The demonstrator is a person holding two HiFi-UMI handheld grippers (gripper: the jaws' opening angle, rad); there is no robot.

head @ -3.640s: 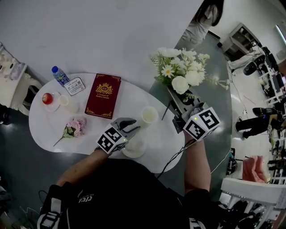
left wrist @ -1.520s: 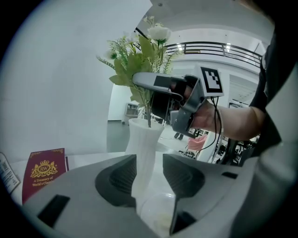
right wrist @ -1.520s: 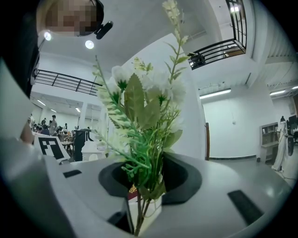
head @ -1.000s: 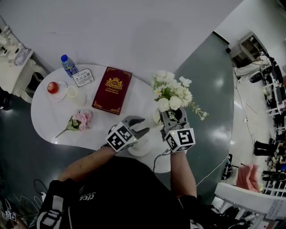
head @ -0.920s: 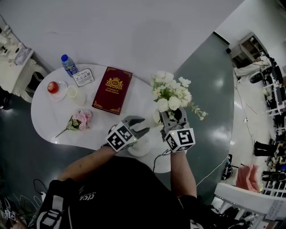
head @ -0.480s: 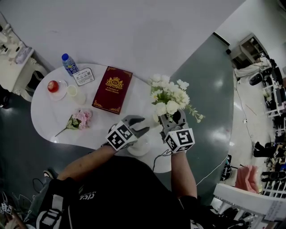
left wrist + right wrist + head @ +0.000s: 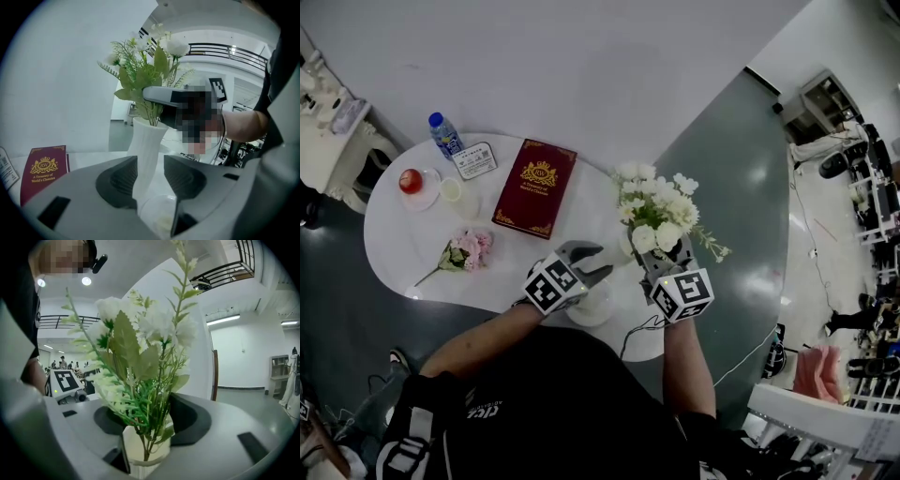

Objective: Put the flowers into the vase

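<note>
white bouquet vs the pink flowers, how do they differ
The white bouquet stands upright in the vase; the pink flowers lie flat on the table. The white bouquet is a large, many-headed bunch; the pink flowers are a small sprig. Both have green leaves.

The red book (image 7: pixel 43 173) reads "A Treasury of World's Classics" (emblem "RW").

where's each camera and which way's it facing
Head view: on the head, steeply down at the table; forearms, left claw, right claw.
Left gripper view: on that claw, facing the vase held between its jaws; right claw beyond.
Right gripper view: on that claw, facing the bouquet between jaws just opening; left claw beyond.
All share vase and bouquet.
</note>
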